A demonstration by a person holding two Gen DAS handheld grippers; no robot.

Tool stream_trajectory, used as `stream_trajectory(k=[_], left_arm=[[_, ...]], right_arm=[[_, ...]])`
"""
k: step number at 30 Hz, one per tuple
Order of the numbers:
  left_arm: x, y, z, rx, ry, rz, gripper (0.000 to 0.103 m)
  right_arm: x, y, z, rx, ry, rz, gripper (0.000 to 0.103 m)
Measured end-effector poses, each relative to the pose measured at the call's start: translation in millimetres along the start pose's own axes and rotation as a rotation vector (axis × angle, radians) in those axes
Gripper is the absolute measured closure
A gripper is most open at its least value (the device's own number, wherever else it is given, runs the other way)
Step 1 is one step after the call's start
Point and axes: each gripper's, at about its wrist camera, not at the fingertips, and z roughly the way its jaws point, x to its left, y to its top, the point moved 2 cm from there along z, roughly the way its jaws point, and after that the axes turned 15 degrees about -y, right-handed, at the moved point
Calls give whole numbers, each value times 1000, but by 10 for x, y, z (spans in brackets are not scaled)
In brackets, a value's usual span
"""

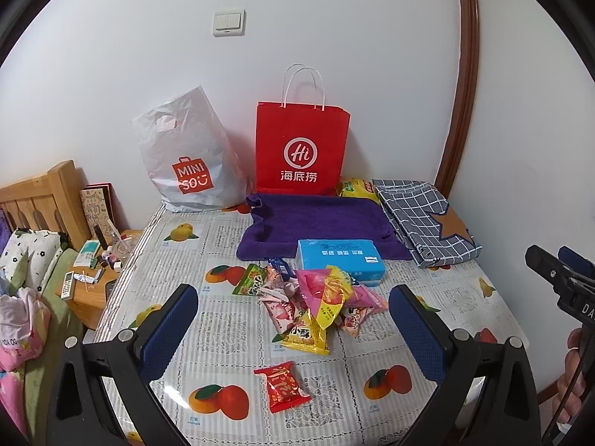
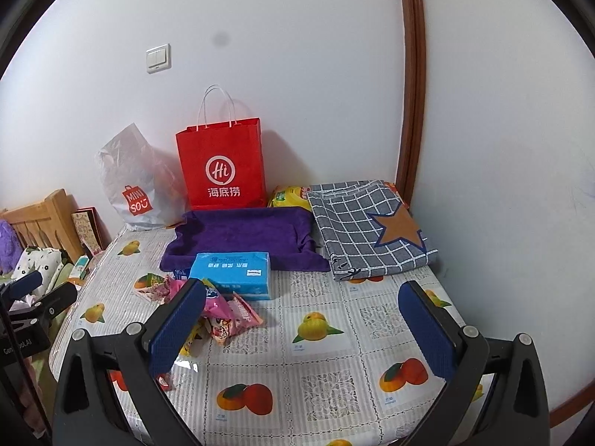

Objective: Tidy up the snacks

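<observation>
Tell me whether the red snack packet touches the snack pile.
Apart. The left wrist view shows bare tablecloth between the red snack packet and the snack pile.

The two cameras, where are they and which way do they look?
Left wrist: sits on the left tongs, open, faces the snack pile and wall; a hand shows at right.
Right wrist: sits on the right tongs, open, faces the table, right of the snacks.
Both show the red Haidilao bag, blue tissue pack, purple towel.

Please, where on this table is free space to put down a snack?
Bare tablecloth lies right of the snack pile, in front of the checked cloth; more lies near the lone red packet. It is crowded around the blue tissue pack and purple towel.
</observation>
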Motion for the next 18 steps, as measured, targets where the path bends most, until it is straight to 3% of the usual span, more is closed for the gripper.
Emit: stream_trajectory(k=[18], left_arm=[[106, 24, -33, -4, 11, -7, 0]], right_arm=[[177, -5, -43, -31, 27, -17, 1]])
